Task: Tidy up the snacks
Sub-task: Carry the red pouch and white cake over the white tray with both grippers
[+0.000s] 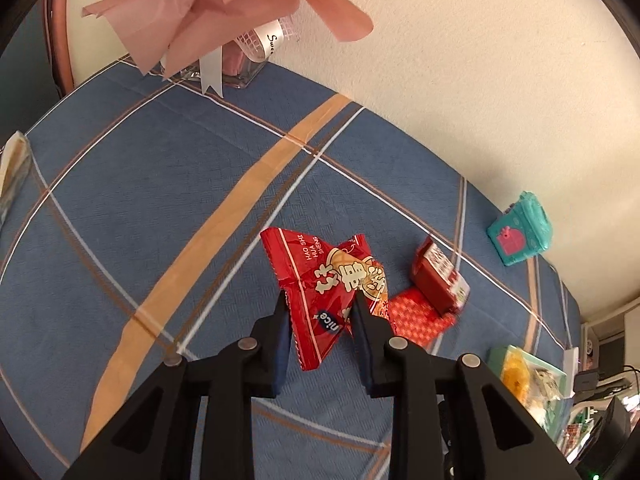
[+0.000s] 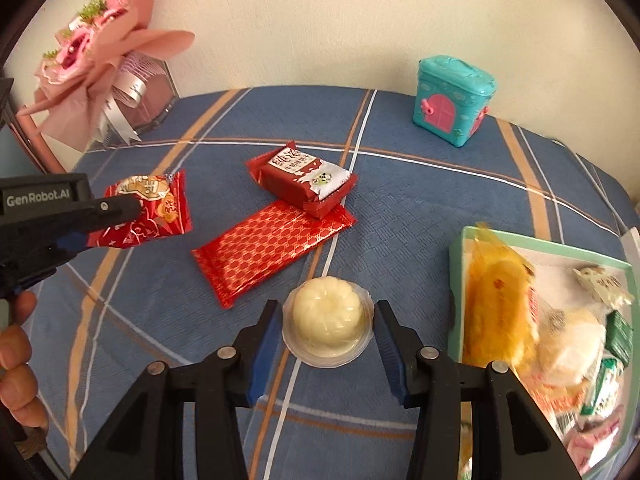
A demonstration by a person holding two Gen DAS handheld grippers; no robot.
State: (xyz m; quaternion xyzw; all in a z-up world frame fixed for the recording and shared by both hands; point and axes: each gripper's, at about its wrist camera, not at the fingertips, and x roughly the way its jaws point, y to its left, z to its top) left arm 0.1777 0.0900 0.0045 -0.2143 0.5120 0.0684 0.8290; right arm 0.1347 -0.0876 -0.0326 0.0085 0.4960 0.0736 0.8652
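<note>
Blue checked cloth [image 2: 420, 208] over a table, cream wall behind. Two grippers counted. Three red snacks, one pudding cup, one tray, one teal toy box [image 2: 454, 106], one pink paper bouquet [image 2: 100, 52].

Left gripper [image 1: 320, 294] squeezed tight on a red snack bag [image 1: 304, 264], bag sticking out past the tips. Right gripper [image 2: 326, 305] clamped on the pudding cup [image 2: 326, 320], one pad on each side of its clear rim.

Just ahead of the right gripper, a flat red pack [image 2: 272, 248] with a gold pattern. Resting partly on its far end, a dark red pack [image 2: 304, 182].

Off to the right of the right gripper, a light green tray [image 2: 456, 280], cut off by the picture edge. Inside it a yellow pack [image 2: 496, 300], some white and green wrapped snacks, all blurry and piled up, too hard to count.

Only some fingers of a hand [image 2: 16, 360] seen at the left edge. Bouquet's holder mostly hidden behind pink paper.
</note>
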